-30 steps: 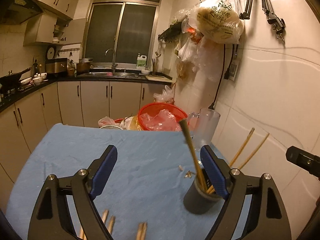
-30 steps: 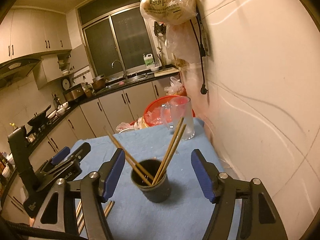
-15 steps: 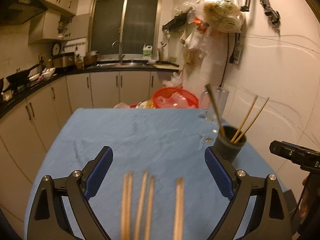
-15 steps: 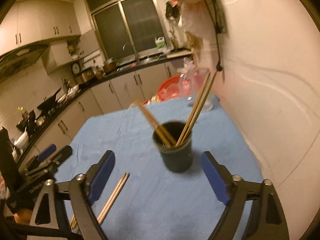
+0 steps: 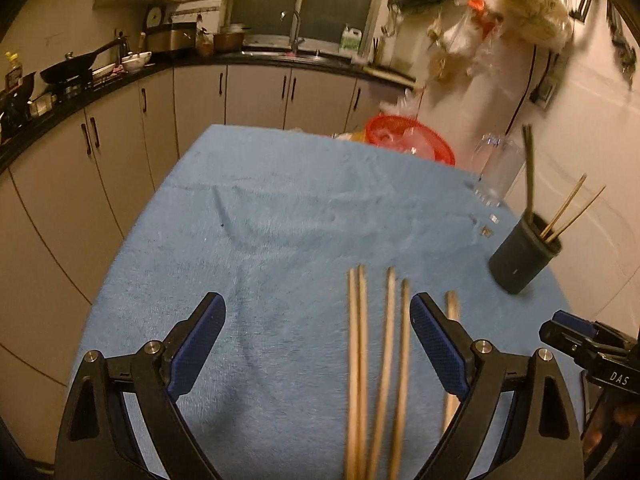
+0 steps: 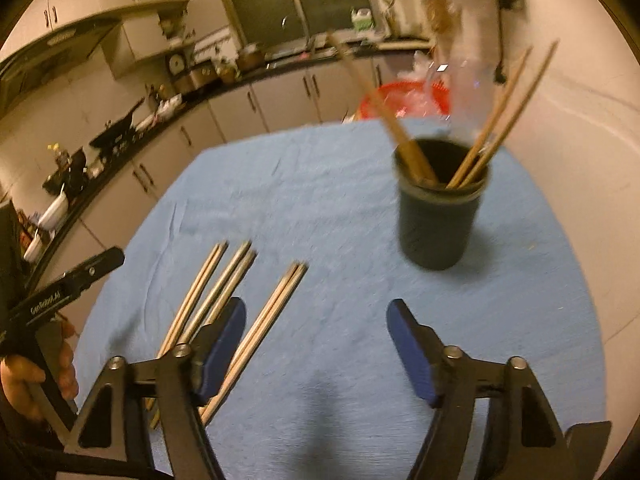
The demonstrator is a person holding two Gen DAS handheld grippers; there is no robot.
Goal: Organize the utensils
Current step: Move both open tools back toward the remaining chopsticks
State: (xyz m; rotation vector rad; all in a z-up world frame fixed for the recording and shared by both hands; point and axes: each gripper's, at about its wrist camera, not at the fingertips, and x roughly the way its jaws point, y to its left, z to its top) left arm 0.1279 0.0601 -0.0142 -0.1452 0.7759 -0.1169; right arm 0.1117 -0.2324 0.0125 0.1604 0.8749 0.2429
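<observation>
Several wooden chopsticks lie loose on the blue cloth, also in the right wrist view. A dark cup at the right holds three chopsticks; it also shows in the right wrist view. My left gripper is open and empty, above the cloth with the loose chopsticks between and beside its right finger. My right gripper is open and empty, the cup ahead to the right, the chopsticks by its left finger.
The blue-covered table stands against a white wall on the right. A clear glass jug and a red basket are at the far edge. Kitchen cabinets and a counter lie beyond.
Both grippers have pulled back from the cup toward the near side of the table. The loose chopsticks now lie between the fingers; the cup is farther off to the right.
</observation>
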